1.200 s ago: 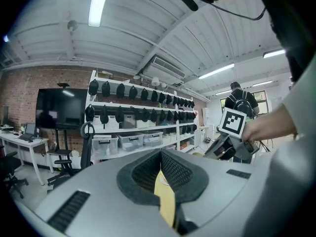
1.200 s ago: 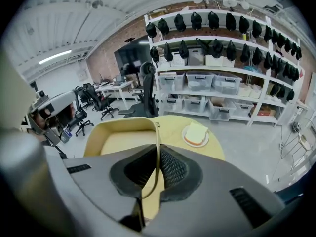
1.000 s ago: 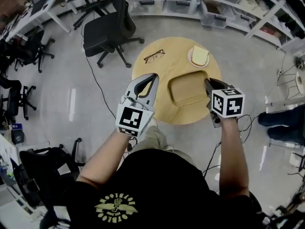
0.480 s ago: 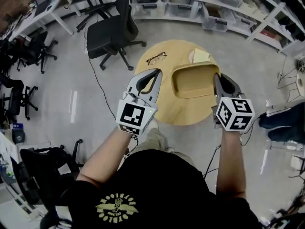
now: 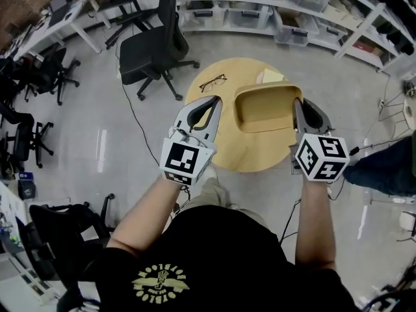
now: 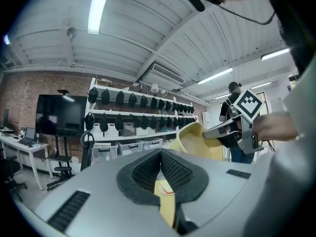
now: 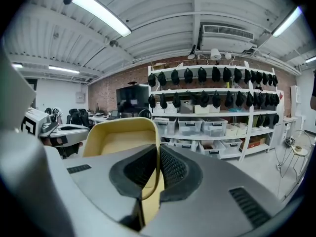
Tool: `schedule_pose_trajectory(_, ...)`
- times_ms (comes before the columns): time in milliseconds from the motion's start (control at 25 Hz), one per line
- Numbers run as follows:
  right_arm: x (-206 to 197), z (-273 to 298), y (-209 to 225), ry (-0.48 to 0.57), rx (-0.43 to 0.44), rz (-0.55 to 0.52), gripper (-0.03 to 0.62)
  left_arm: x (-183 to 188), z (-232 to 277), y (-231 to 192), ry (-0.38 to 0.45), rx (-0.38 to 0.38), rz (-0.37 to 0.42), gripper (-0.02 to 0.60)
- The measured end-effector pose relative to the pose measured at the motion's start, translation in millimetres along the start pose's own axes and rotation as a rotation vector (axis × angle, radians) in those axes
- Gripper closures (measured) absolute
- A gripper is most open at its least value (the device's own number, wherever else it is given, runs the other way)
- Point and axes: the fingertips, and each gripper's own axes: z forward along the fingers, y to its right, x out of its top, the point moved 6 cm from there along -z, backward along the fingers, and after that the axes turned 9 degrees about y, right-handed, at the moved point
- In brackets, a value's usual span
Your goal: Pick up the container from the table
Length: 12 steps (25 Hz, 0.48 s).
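The tan container (image 5: pixel 266 106) hangs in the air above the round wooden table (image 5: pixel 227 145), tilted with its open side toward me. My right gripper (image 5: pixel 298 106) is shut on its right rim, and in the right gripper view (image 7: pixel 158 154) that rim runs between the pads while the tray (image 7: pixel 118 139) stretches ahead to the left. My left gripper (image 5: pixel 211 106) hovers just left of the container, apart from it. Its jaws (image 6: pixel 160 154) meet at the tips with nothing held. The container (image 6: pixel 197 139) shows to its right.
A pair of glasses (image 5: pixel 213 82) lies on the far left of the table. A plate with a pale yellow item (image 5: pixel 273 75) is mostly hidden behind the container. A black office chair (image 5: pixel 153 44) stands beyond the table, and shelves with bins (image 5: pixel 260 8) line the back.
The right gripper has lifted the container off the table and tipped it toward me. The left gripper has risen a little beside it.
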Motion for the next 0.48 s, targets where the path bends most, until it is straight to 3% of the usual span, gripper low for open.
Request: schedule_pose_trajectory(480, 1.5, -4.8, -2.3, 0.001, 0.002, 0.004, 0.565, 3.7, -6.2, 1.6, 0.005, 0.004, 0.005, 0.563)
